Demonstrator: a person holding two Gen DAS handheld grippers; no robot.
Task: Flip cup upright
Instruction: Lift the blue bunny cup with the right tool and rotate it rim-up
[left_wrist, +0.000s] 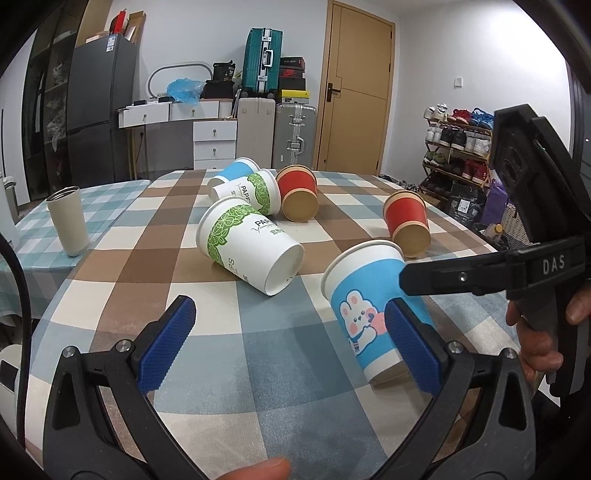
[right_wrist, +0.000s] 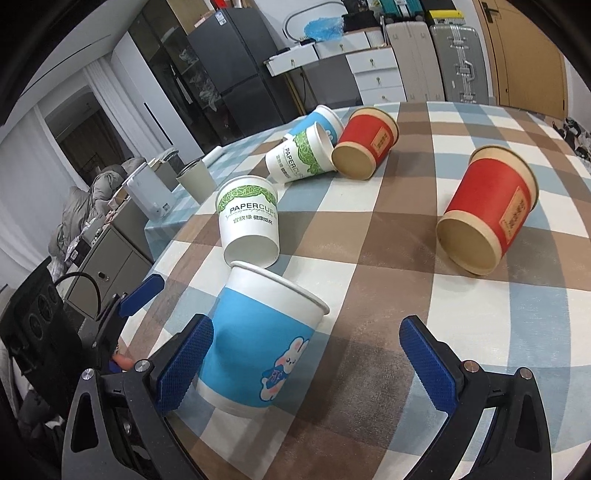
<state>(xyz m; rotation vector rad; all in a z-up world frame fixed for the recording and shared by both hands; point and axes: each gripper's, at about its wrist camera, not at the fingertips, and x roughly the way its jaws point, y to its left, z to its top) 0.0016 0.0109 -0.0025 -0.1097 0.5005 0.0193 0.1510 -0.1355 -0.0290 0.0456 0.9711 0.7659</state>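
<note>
A blue paper cup with a bunny print (left_wrist: 373, 314) (right_wrist: 258, 339) stands mouth up on the checked tablecloth, leaning slightly. My left gripper (left_wrist: 291, 343) is open; its right pad (left_wrist: 412, 343) is next to the cup, which stands outside the jaws. My right gripper (right_wrist: 306, 369) is open; its left pad (right_wrist: 184, 369) presses against the cup's side, and the cup sits between the jaws toward the left. The right gripper's finger (left_wrist: 454, 277) reaches in behind the cup in the left wrist view.
Several cups lie on their sides: a green-leaf white one (left_wrist: 251, 243) (right_wrist: 249, 221), another (left_wrist: 247, 192) (right_wrist: 301, 157), a blue one (left_wrist: 232, 173), two red ones (left_wrist: 297, 192) (right_wrist: 487, 210) (left_wrist: 406, 221) (right_wrist: 365, 142). A grey tumbler (left_wrist: 68, 219) stands at the left.
</note>
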